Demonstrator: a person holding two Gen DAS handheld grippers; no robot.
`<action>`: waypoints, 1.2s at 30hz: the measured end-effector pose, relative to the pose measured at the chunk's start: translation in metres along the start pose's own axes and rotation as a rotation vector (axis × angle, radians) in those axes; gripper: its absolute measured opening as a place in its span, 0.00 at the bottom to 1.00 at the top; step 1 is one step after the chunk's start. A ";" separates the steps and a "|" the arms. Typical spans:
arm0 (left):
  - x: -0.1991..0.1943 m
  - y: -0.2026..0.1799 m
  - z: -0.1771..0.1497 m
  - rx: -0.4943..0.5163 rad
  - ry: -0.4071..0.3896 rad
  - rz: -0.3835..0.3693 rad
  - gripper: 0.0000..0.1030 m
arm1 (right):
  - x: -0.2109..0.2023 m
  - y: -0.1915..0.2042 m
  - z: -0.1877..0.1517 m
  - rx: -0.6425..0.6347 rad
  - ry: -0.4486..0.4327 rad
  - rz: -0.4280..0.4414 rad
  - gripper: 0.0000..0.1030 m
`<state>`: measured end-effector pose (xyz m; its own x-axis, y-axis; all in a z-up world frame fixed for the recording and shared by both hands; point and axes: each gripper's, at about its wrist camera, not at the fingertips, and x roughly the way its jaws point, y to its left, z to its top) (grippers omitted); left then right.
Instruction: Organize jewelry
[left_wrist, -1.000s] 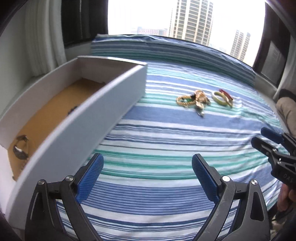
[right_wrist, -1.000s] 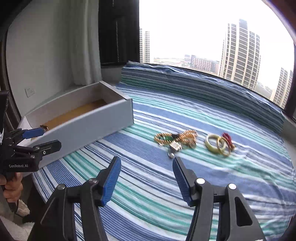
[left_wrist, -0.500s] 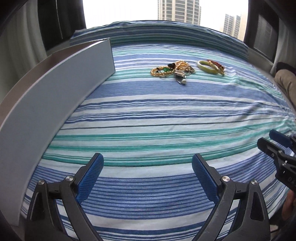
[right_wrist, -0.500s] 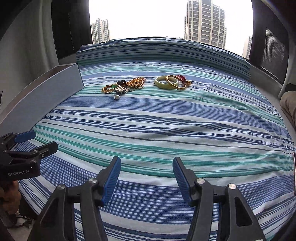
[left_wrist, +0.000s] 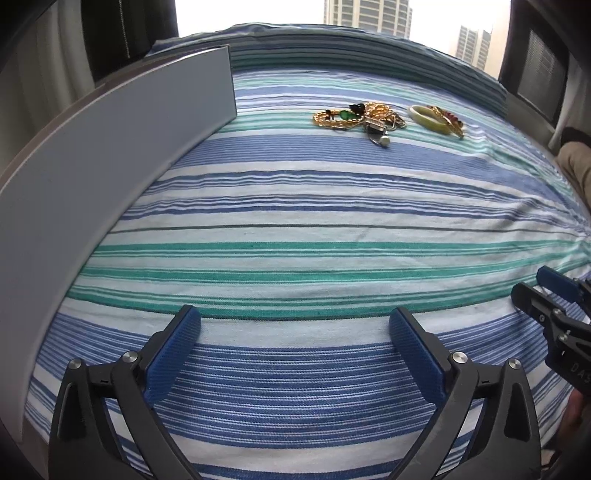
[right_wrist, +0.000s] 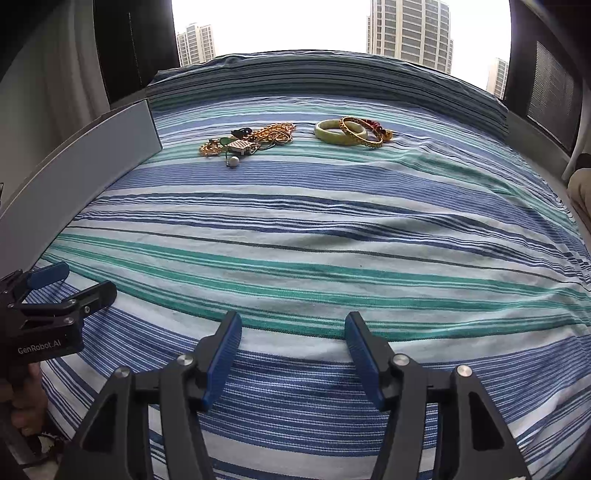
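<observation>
Now, left wrist view:
Left gripper (left_wrist: 295, 325): jaws opening wide, nothing between them, over the striped bed cover (left_wrist: 314, 206).
Tangle of chains (left_wrist: 356, 116): far side of the bed, near the end of the grey box (left_wrist: 110, 155). Judged light, limp, prone to snag and trail; a pinch on the thickest gold bunch looks safest.
Bangles (left_wrist: 436, 118): just beside the chains, overlapping each other.
Right gripper (left_wrist: 532, 291): at the right edge, well apart from the jewelry.

Right wrist view:
Right gripper (right_wrist: 291, 343): jaws parted partway, empty.
Pale green bangle (right_wrist: 332, 132): rigid, smooth, probably slippery and breakable; grip across the band, not around the ring.
Gold bangle (right_wrist: 360, 134): leans on the green one; stiff, light.
Pearl drop (right_wrist: 233, 161): loose end of the tangle; may roll.
</observation>
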<state>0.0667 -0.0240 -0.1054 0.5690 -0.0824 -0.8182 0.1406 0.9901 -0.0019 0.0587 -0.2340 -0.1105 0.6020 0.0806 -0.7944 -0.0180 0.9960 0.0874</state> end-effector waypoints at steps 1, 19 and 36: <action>-0.001 0.000 0.000 0.000 -0.002 0.001 1.00 | 0.000 0.001 0.000 -0.003 -0.001 -0.002 0.58; 0.000 0.001 0.000 0.006 -0.004 -0.001 0.99 | 0.002 0.005 -0.002 -0.033 -0.008 -0.028 0.60; -0.009 -0.003 0.024 0.048 0.112 -0.090 0.99 | 0.002 0.001 0.003 -0.014 0.044 -0.027 0.60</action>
<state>0.0808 -0.0287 -0.0845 0.4584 -0.1544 -0.8752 0.2271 0.9724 -0.0526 0.0620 -0.2327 -0.1100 0.5669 0.0547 -0.8220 -0.0137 0.9983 0.0570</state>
